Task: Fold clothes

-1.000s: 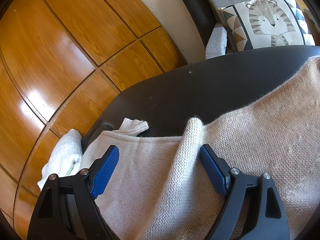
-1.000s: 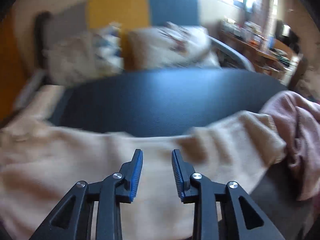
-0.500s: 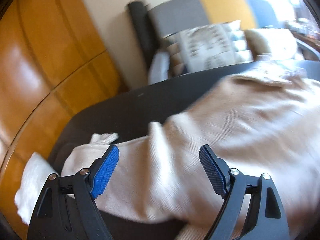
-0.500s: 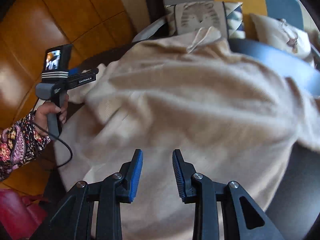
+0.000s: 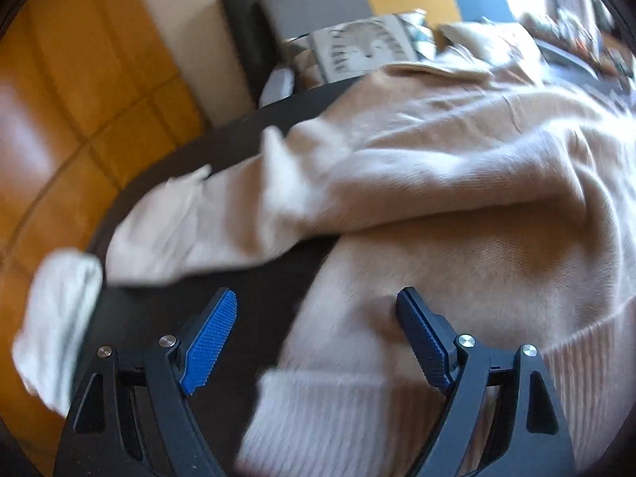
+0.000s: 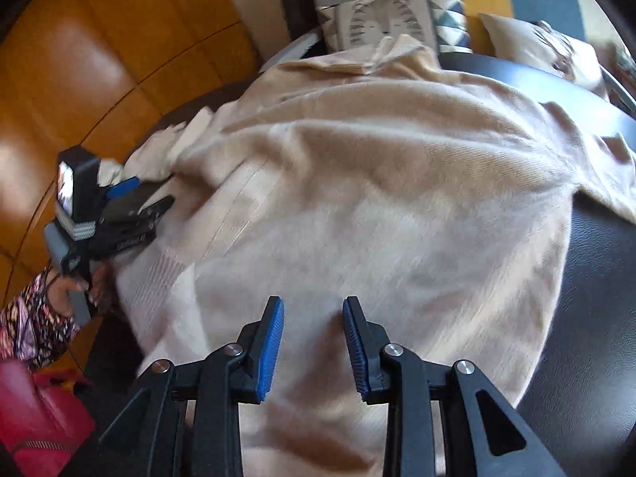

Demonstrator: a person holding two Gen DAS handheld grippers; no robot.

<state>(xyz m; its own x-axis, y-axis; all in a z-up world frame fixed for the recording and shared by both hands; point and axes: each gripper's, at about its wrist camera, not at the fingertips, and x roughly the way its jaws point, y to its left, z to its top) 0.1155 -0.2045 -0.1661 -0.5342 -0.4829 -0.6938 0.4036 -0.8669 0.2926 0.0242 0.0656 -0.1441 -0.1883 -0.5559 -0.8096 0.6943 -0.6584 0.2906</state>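
Beige sweater (image 6: 377,198) lies spread on the dark table (image 6: 596,278), long axis running away from me. My left gripper (image 5: 314,342), jaws wide and empty, is over its ribbed hem corner, nearer. My right gripper (image 6: 314,342), jaws narrow, nothing gripped, hovers mid-hem.
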